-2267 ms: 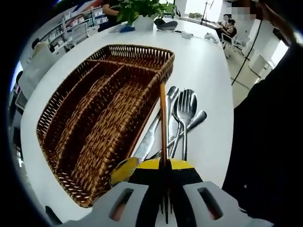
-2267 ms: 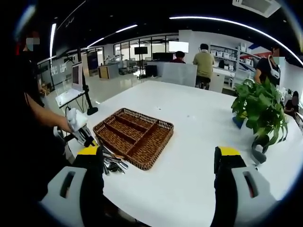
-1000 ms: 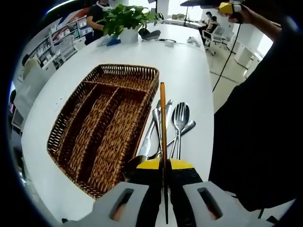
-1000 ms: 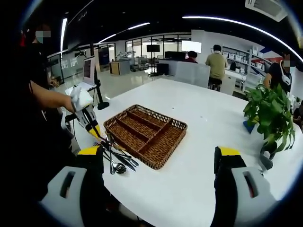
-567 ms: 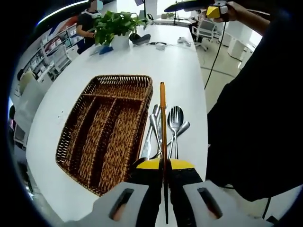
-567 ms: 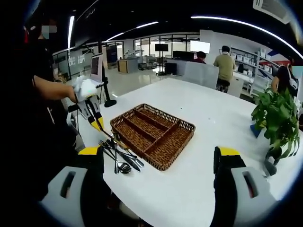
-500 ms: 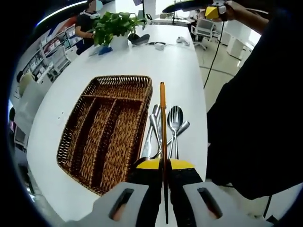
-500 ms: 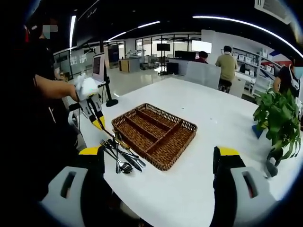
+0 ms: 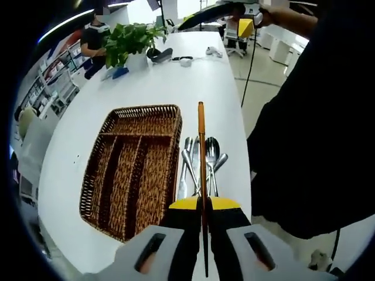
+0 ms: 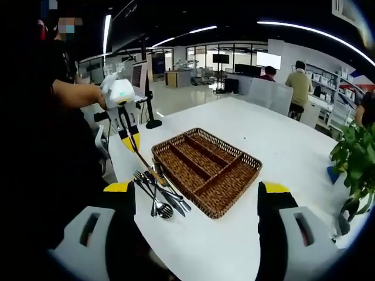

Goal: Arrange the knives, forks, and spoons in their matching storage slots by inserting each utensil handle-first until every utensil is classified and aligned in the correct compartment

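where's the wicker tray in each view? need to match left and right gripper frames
Left gripper view: wicker tray left of centre on the white table, just left of the gold-handled utensil held in the left gripper.
Right gripper view: wicker tray at centre, between the open jaws.
Shared landmark: the pile of cutlery lying beside the tray's long side.

An open-plan office: a long white table, glass partitions, shelving, and ceiling strip lights.
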A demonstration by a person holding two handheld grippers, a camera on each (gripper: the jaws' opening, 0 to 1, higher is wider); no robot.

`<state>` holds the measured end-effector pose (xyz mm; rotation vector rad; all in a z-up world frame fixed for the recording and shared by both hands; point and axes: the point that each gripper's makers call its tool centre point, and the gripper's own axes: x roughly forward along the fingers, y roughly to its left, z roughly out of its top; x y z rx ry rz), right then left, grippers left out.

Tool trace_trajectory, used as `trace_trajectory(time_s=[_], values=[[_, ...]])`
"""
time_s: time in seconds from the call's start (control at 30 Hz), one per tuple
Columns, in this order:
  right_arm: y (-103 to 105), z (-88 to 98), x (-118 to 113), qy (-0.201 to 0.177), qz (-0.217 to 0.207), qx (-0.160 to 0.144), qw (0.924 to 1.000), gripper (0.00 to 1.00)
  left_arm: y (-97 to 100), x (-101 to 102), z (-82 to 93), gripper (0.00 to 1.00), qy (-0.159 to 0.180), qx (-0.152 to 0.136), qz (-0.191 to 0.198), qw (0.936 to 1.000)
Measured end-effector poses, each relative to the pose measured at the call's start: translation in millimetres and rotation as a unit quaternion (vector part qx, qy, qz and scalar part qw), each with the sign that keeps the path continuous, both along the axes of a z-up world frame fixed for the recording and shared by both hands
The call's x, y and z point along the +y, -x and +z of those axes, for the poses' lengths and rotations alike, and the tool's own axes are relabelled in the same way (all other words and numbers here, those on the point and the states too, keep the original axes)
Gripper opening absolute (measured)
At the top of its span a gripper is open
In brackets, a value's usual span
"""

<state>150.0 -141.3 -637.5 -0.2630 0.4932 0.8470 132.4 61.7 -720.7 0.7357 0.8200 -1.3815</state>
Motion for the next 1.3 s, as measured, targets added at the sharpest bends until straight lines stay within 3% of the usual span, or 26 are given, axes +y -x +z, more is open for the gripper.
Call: trace_trajectory(time_s=[0.43, 0.9, 1.3], values=[[7.9, -6.1, 40.3, 0.001, 0.065, 0.015, 0.9978, 0.82, 1.4, 0.0, 12.5, 0.03, -0.001, -0.01, -0.018, 0.9998], [16.3, -10.0, 82.2, 0.009, 0.133, 0.019, 0.9909, 0.75, 2.3, 2.6, 38.1, 0.03, 0.007, -0.038, -0.038, 0.9985], [19.4, -4.3, 98.9, 0.009, 0.167, 0.011, 0.9859, 0.59, 5.1, 1.5, 39.6, 0.03, 0.005, -0.04, -0.048, 0.998]])
